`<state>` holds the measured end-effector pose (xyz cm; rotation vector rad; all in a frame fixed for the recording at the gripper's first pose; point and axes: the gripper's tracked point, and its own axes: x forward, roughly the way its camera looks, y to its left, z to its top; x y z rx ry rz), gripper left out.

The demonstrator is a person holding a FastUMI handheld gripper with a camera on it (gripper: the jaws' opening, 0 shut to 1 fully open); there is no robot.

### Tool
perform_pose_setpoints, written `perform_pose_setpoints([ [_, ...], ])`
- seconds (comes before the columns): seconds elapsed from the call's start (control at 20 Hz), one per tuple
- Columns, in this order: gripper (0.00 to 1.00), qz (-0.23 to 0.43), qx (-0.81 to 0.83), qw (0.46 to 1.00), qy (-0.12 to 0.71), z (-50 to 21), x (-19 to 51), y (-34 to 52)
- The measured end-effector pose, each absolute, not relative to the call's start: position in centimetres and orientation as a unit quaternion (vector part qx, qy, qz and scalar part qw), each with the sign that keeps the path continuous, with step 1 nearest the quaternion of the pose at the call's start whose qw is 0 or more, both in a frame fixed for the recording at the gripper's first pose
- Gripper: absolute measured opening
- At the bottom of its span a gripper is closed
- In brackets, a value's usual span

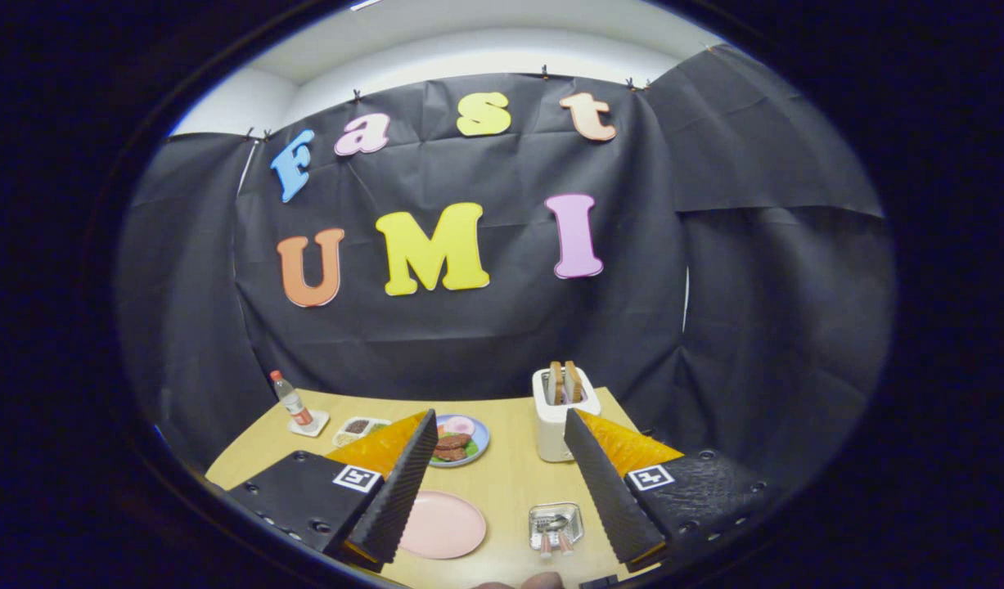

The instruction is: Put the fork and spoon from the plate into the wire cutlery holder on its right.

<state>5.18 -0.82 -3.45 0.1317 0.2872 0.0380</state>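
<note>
Fingertips of a person's hand (522, 582) are showing at the near edge of the counter (510, 474), closest to the camera. Just beyond them, the tongs (497, 425) are hovering above the counter with their 2 fingers standing wide apart, gripping nothing. Between the fingers, a pink plate (442, 524) is lying bare on the wooden surface, close to the left finger. To its right, the wire cutlery holder (556, 523) is sitting near the right finger; the fork and spoon (555, 532) are already resting in it, their pinkish handles pointing toward the camera, though which utensil is which is too small to tell. Farther back, a blue plate (469, 438) carrying food is sitting partly behind the left finger's tip, and a white toaster (555, 417) with 2 slices of bread standing in its slots is rising beside the right finger's tip. Beyond the left finger, a small tray of food (358, 428) is sitting next to a plastic bottle (291, 401) with a red cap, which is standing upright on a white coaster (309, 424) near the counter's far left corner.
</note>
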Motion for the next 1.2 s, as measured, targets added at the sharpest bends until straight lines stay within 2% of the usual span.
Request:
perform_pose_setpoints([
  [1.2, 0.95, 0.014, 0.059, 0.994, 0.088, 0.7, 4.1, -3.9],
])
